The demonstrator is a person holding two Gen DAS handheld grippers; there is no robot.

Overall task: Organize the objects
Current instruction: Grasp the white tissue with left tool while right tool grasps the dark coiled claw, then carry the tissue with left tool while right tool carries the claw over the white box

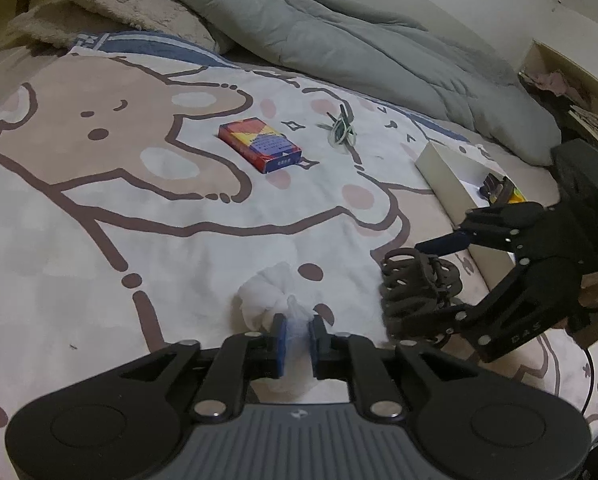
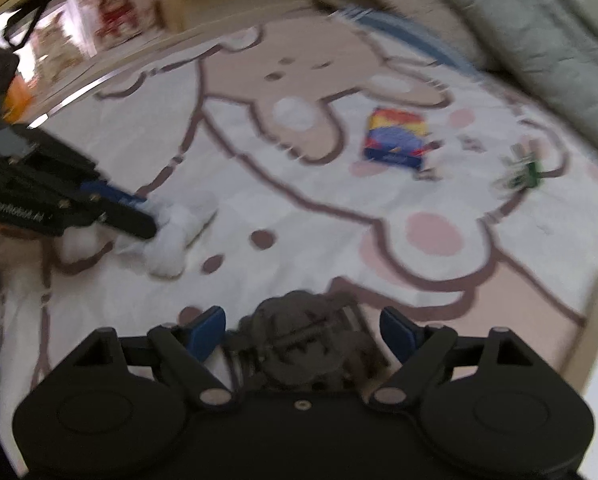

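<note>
My left gripper [image 1: 297,330] is shut on a crumpled white tissue [image 1: 265,300] that lies on the cartoon bedsheet; it also shows in the right wrist view [image 2: 171,236]. My right gripper [image 2: 299,330] is open, its blue pads either side of a dark brown coiled hair tie bundle [image 2: 303,344], which also shows in the left wrist view [image 1: 417,290]. A red and blue card box [image 1: 259,143] lies further off on the sheet, with a green and white hair band [image 1: 341,128] to its right.
A white open box [image 1: 451,184] with small items stands at the right edge of the bed. A grey duvet [image 1: 319,36] and a fluffy beige pillow [image 1: 131,8] lie at the far side. Cluttered shelves are at the far right.
</note>
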